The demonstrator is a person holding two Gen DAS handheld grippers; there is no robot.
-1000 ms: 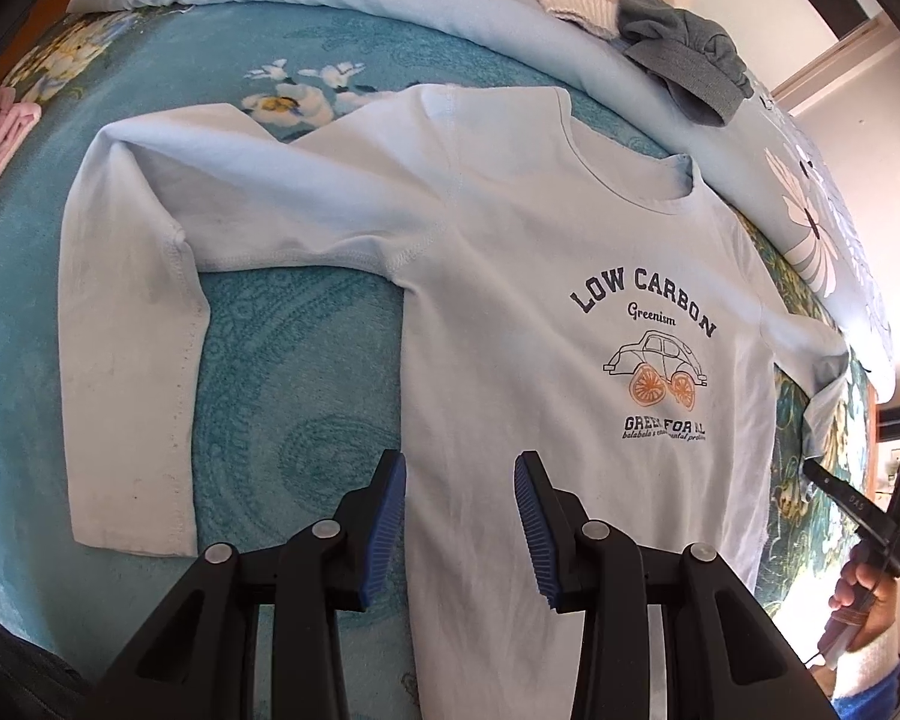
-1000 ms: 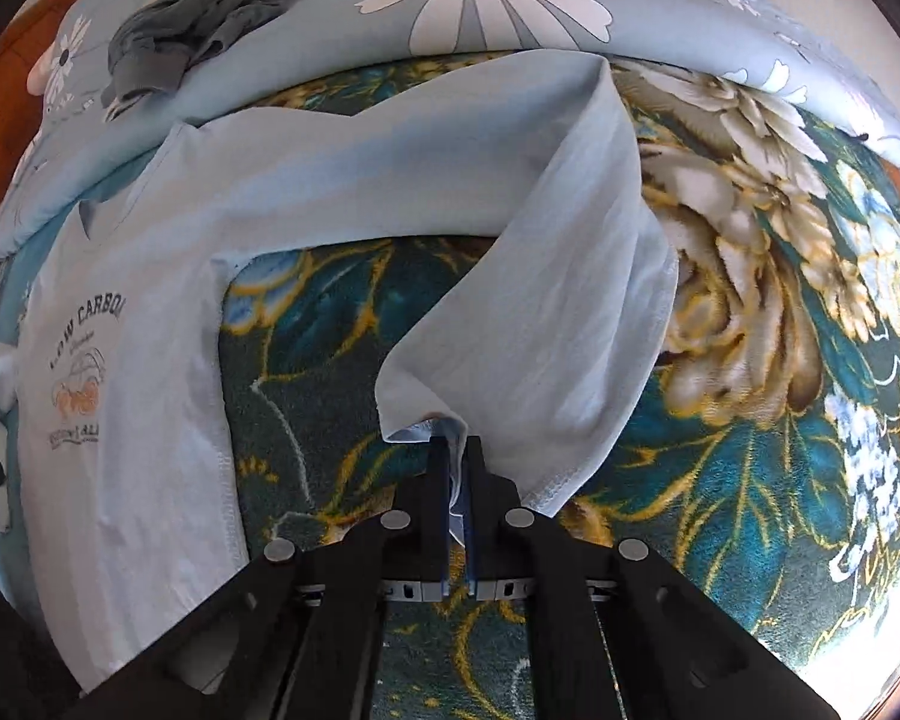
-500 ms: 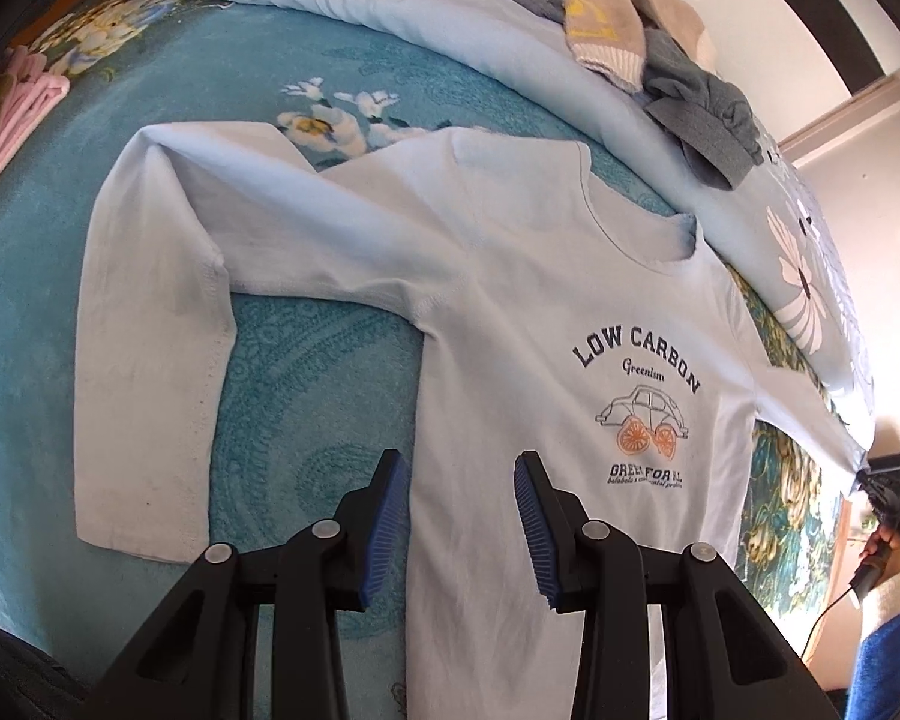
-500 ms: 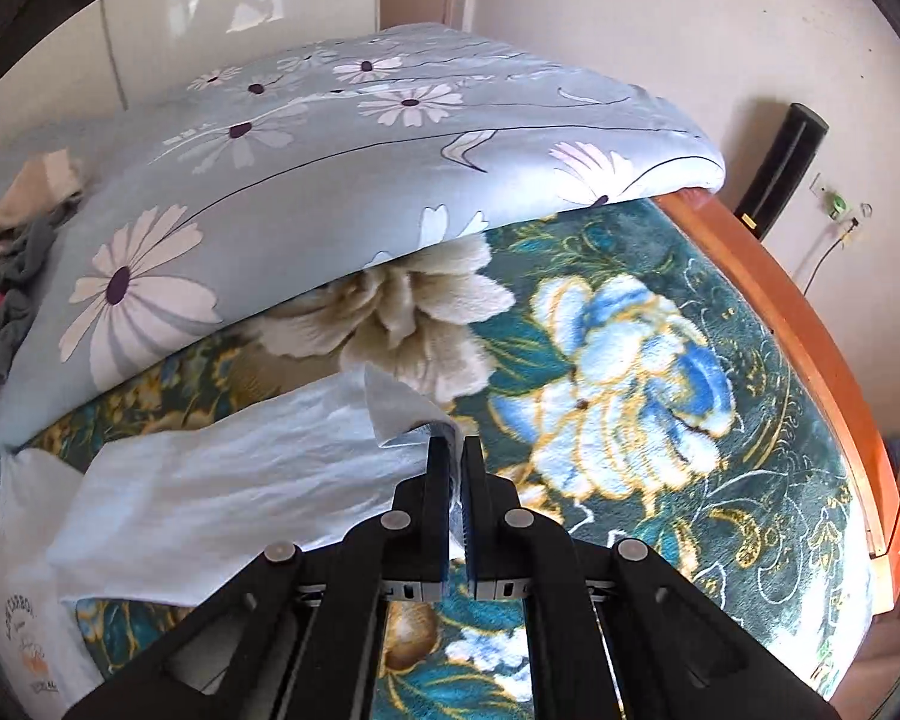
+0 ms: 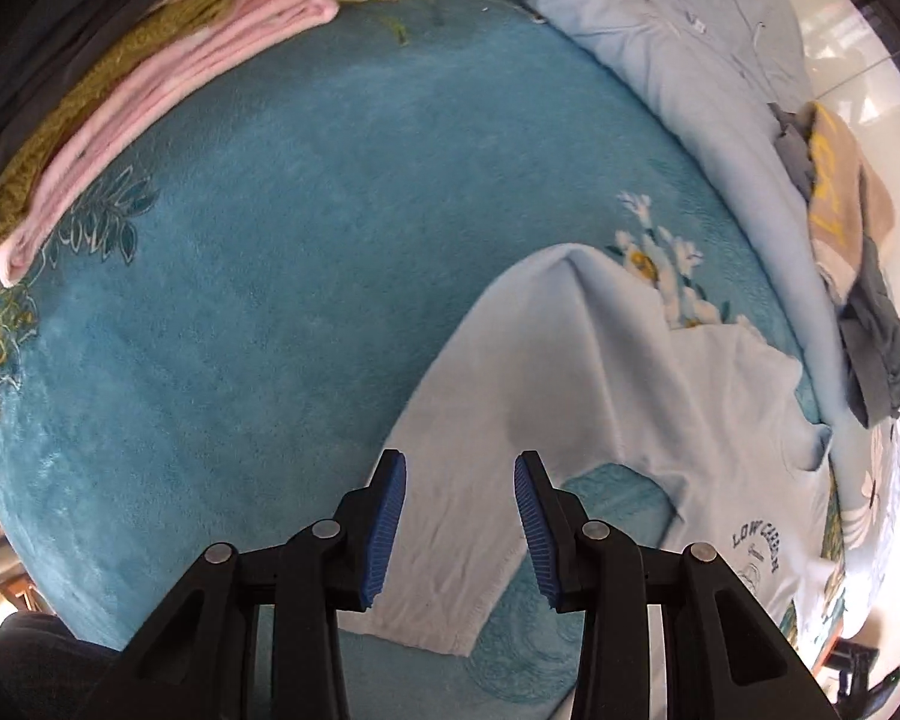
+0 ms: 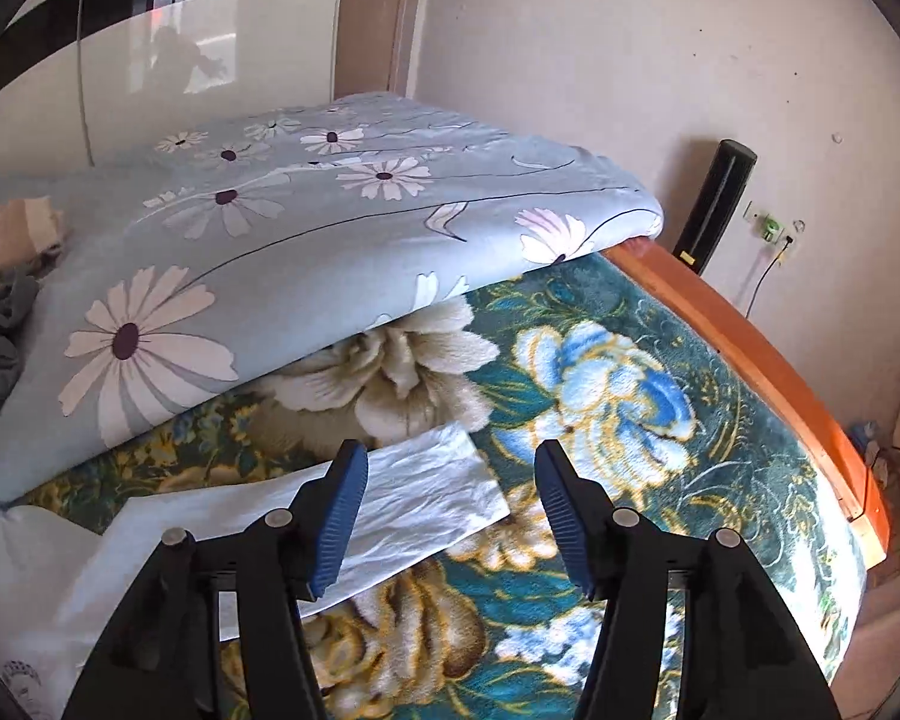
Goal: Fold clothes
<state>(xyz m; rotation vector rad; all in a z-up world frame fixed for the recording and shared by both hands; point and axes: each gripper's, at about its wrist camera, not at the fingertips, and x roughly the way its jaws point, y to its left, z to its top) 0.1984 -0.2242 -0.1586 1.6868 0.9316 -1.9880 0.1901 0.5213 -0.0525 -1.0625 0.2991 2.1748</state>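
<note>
"low car…" on shirt (image 5: 720,420)

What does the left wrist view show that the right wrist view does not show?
Only the left wrist view: the folded pink cloth, the shirt's print and the open left tongs. Only the right wrist view: the wooden bed frame, the wall and the opening, empty right tongs. Both: the pale blue shirt, the daisy quilt.

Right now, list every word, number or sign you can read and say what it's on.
"LOW CAR…": dark arched print on the light blue shirt, cut off at the frame edge.
Smaller script under it: too small to read.
Yellow characters on the beige garment: blurred, unreadable.
Right wrist view: print at shirt's edge unreadable.
</note>
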